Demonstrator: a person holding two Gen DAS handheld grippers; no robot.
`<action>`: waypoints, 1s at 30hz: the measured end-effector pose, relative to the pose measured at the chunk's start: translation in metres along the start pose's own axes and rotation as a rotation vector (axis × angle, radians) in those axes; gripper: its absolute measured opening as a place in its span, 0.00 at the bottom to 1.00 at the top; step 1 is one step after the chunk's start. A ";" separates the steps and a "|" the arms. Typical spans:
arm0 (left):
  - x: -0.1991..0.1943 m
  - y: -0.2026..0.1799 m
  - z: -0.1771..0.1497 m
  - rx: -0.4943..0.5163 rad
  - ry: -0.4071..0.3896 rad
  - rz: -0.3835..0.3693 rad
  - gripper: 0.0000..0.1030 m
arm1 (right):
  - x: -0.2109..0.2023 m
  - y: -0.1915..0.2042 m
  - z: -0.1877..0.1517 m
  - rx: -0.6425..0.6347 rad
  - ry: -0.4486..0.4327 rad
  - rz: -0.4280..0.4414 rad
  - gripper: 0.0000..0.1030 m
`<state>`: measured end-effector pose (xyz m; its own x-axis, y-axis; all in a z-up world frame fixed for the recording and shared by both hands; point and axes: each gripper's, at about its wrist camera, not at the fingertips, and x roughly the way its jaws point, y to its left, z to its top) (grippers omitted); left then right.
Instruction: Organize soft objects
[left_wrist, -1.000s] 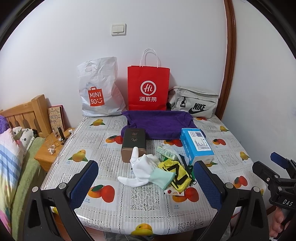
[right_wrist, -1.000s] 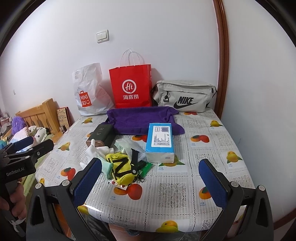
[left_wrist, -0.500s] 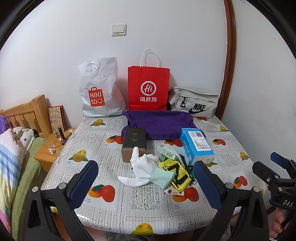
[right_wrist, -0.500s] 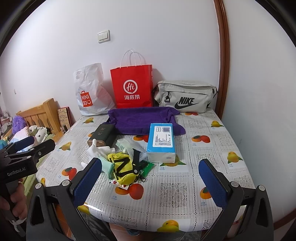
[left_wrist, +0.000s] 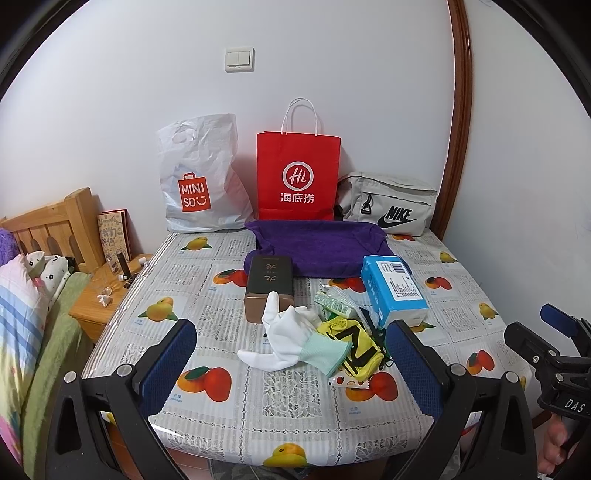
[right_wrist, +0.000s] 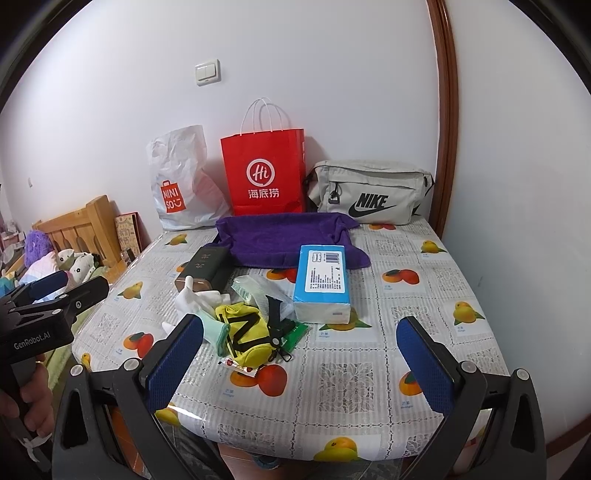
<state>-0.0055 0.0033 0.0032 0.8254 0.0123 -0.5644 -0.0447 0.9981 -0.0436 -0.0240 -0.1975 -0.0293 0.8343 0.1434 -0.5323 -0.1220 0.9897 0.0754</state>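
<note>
A small heap of soft things lies near the middle of the table: a white glove with a mint cuff, touching a yellow pouch marked with a black Z, just in front of a dark box and beside a blue tissue pack. A purple towel lies behind them. Nothing is gripped yet; sorting seems to be at its start. The left gripper and right gripper both hover at the near edge, jaws spread wide and empty. Next, one probably needs to reach forward and pinch the glove or pouch. Behind stand a MINISO bag, a red "Hi" bag and a NIKE bag.
</note>
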 end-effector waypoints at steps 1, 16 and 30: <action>0.001 0.000 0.000 0.000 0.000 0.000 1.00 | 0.000 0.000 0.000 0.002 0.001 0.000 1.00; -0.003 0.012 0.004 -0.007 0.003 -0.004 1.00 | -0.002 0.002 0.000 -0.004 0.000 -0.002 1.00; 0.055 0.039 -0.015 -0.051 0.126 0.043 1.00 | 0.038 -0.003 -0.012 0.008 0.075 0.038 1.00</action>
<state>0.0297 0.0420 -0.0424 0.7449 0.0442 -0.6657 -0.1100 0.9923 -0.0571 0.0016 -0.1946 -0.0600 0.7866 0.1804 -0.5905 -0.1482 0.9836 0.1032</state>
